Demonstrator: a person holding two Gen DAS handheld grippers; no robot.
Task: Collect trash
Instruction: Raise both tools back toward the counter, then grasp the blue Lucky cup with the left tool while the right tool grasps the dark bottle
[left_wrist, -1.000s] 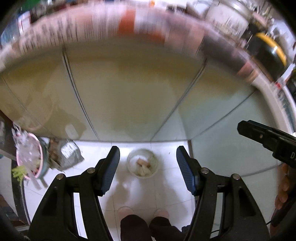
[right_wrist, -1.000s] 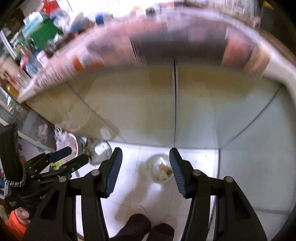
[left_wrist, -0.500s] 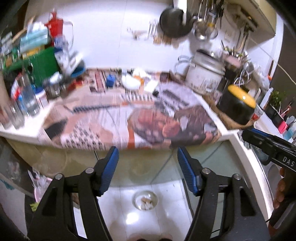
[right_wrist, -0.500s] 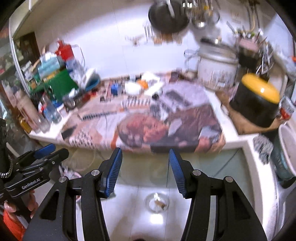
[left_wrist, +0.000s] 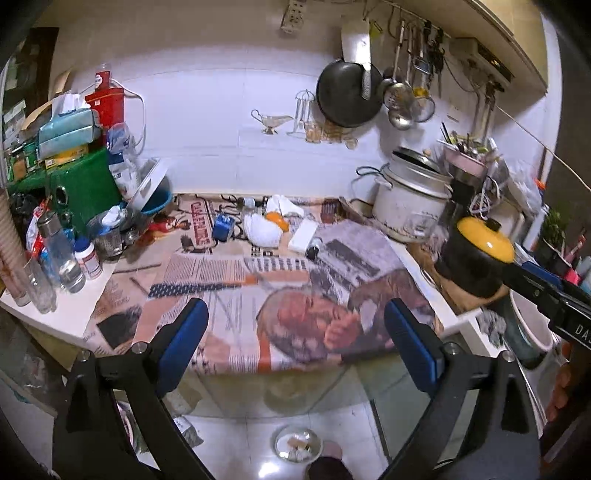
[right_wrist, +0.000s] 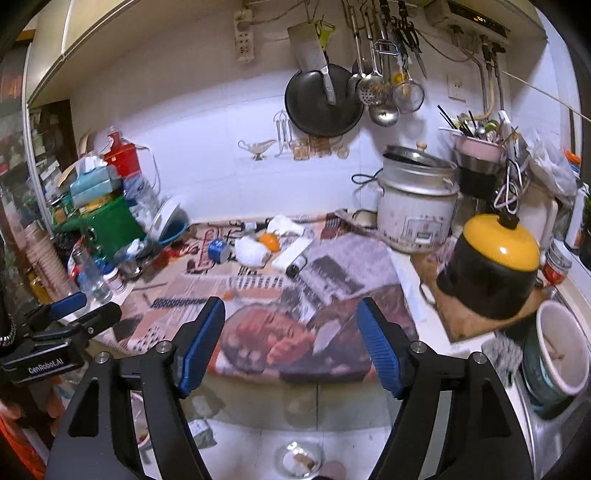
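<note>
The counter is covered with newspaper (left_wrist: 280, 288). At its back lie a white crumpled wad (left_wrist: 264, 230) with an orange piece (left_wrist: 277, 218), a small blue can (left_wrist: 223, 226) and a flat white box (left_wrist: 303, 236). The same wad (right_wrist: 253, 251) and can (right_wrist: 218, 251) show in the right wrist view. A clear bin (left_wrist: 298, 445) with scraps stands on the floor below. My left gripper (left_wrist: 293, 317) hovers before the counter's front edge, jaws opening, nothing between them. My right gripper (right_wrist: 291, 310) hangs beside it, jaws also opening and empty.
A white rice cooker (left_wrist: 410, 199) and a black pot with a yellow lid (left_wrist: 476, 258) stand at the right. Bottles (left_wrist: 62, 258) and a green box (left_wrist: 81, 188) crowd the left end. A bucket (right_wrist: 561, 347) sits at the far right. Glossy cabinet doors (right_wrist: 317, 398) run under the counter.
Both grippers rose from facing the floor bin and cabinet doors to looking over the countertop. Both pairs of jaws now stand wider apart.
</note>
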